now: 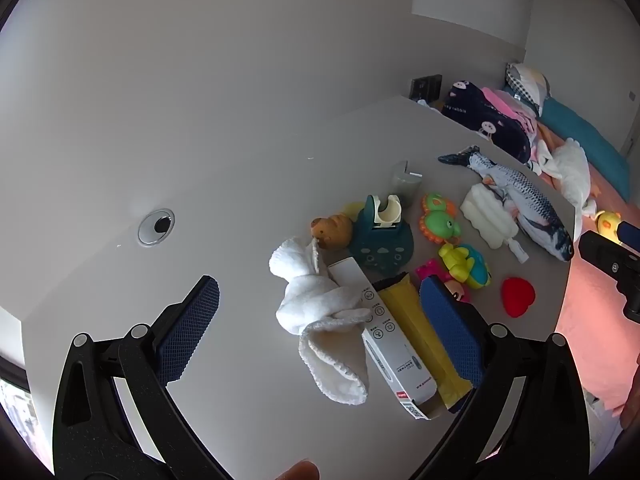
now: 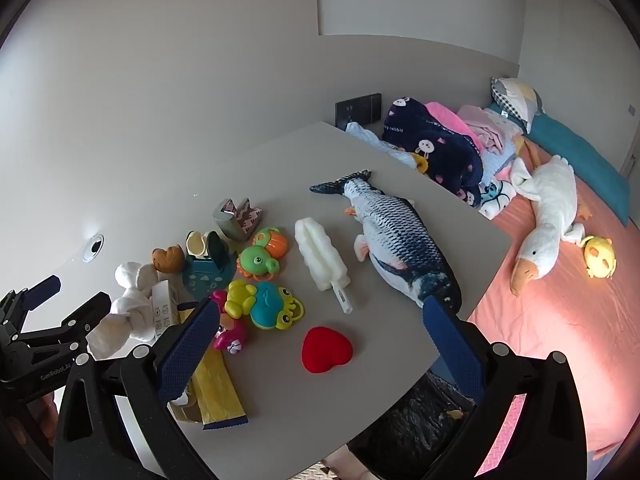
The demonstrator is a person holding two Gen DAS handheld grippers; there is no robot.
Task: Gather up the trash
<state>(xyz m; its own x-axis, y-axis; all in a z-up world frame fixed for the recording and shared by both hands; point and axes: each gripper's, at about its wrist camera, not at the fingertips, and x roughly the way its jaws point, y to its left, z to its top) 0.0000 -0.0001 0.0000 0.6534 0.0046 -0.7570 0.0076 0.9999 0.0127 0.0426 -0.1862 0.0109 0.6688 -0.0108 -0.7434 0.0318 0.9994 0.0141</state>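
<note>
A white cardboard box (image 1: 390, 340) and a yellow wrapper (image 1: 424, 344) lie side by side on the grey table (image 1: 240, 208), beside a crumpled white cloth (image 1: 320, 320). My left gripper (image 1: 320, 320) is open above them, its jaws spanning cloth, box and wrapper. In the right wrist view the wrapper (image 2: 218, 384) and box (image 2: 164, 312) lie at the lower left. My right gripper (image 2: 320, 340) is open above a red heart (image 2: 326, 348). A black trash bag (image 2: 412, 420) sits below the table's edge.
Toys crowd the table: a plush fish (image 2: 400, 236), white sponge brush (image 2: 322, 264), green and yellow bath toys (image 2: 260, 280), a teal holder (image 2: 208, 268), a grey carton (image 2: 236, 216). A bed with a plush goose (image 2: 548, 220) lies to the right.
</note>
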